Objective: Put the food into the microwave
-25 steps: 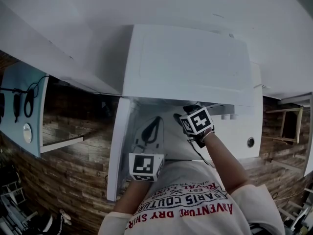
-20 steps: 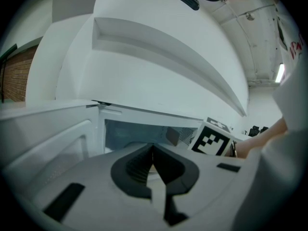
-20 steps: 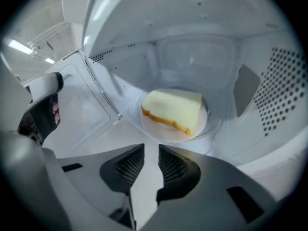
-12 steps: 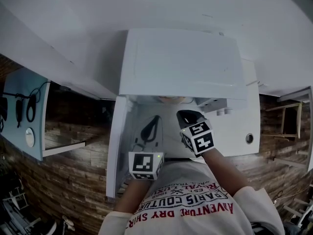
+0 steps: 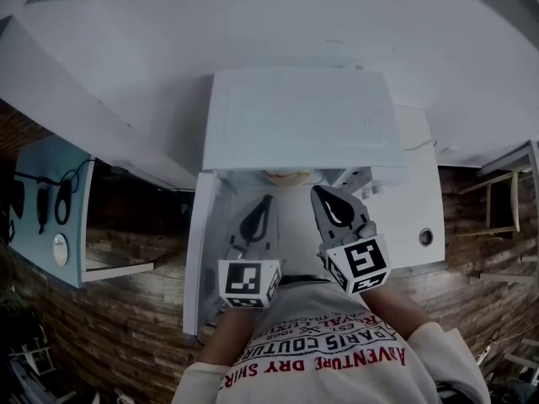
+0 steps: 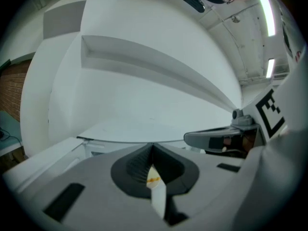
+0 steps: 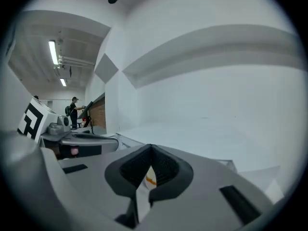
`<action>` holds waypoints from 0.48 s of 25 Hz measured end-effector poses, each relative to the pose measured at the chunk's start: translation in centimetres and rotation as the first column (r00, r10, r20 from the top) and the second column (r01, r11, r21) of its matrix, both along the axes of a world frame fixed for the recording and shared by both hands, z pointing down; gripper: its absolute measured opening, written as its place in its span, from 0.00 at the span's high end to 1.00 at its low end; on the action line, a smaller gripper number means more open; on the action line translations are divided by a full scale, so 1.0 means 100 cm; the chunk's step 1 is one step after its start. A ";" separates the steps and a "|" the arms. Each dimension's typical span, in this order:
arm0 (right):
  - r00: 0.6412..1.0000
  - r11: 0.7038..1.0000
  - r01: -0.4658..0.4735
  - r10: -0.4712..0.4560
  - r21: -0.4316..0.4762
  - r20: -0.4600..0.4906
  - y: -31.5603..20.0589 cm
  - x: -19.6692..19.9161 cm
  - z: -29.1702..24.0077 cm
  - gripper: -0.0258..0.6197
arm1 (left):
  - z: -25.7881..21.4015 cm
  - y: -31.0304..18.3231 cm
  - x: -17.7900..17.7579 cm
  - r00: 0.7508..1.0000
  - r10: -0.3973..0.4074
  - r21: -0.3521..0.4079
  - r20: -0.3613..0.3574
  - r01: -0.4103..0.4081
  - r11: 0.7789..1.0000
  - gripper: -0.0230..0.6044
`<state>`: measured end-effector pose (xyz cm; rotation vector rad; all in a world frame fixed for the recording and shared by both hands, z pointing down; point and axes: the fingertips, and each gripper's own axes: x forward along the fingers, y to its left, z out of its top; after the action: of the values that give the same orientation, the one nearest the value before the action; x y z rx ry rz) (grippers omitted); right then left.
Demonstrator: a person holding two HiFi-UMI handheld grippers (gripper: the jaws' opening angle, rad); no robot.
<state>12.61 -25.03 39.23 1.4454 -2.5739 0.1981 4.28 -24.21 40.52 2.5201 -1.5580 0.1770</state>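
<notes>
The white microwave (image 5: 295, 116) stands in front of me, its door (image 5: 195, 259) swung open to the left. Just under its top edge, in the opening, shows a pale yellowish bit of food (image 5: 286, 177). My left gripper (image 5: 261, 204) and my right gripper (image 5: 326, 196) hover side by side before the opening, both pointing into it. Each has its jaws shut with nothing held. In the left gripper view my left gripper (image 6: 152, 150) faces the microwave's white top, and through the slit below its closed jaws a white and orange speck shows. My right gripper (image 7: 150, 153) looks the same.
A white front panel with a round knob (image 5: 426, 237) lies right of the opening. A white wall and ledge rise behind the microwave. Wood flooring shows at both sides, with a light blue board (image 5: 46, 213) at the left. A person (image 7: 74, 112) stands far off.
My right gripper has drawn up and back out of the microwave's opening, tilted up toward level, and its jaws have shut empty. My left gripper has risen a little.
</notes>
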 end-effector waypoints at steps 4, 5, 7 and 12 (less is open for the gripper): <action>1.000 0.996 -0.025 0.024 0.090 0.006 0.002 0.012 -0.031 0.94 | -0.027 -0.001 0.003 1.000 0.008 0.065 0.001 -0.008 0.998 0.95; 1.000 0.994 -0.029 0.028 0.106 0.011 0.002 0.015 -0.037 0.94 | -0.034 -0.001 0.004 1.000 0.007 0.084 0.004 -0.007 0.996 0.95; 0.999 0.991 -0.035 0.033 0.130 0.020 0.002 0.020 -0.046 0.94 | -0.045 -0.002 0.004 1.000 0.003 0.122 0.015 -0.005 0.993 0.95; 0.999 0.986 -0.042 0.037 0.159 0.035 0.001 0.026 -0.057 0.94 | -0.063 -0.004 0.009 1.000 0.001 0.178 0.030 -0.006 0.984 0.95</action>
<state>15.24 -24.97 33.48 1.5599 -2.6414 0.0195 5.18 -24.56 34.21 2.6663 -1.6492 0.0790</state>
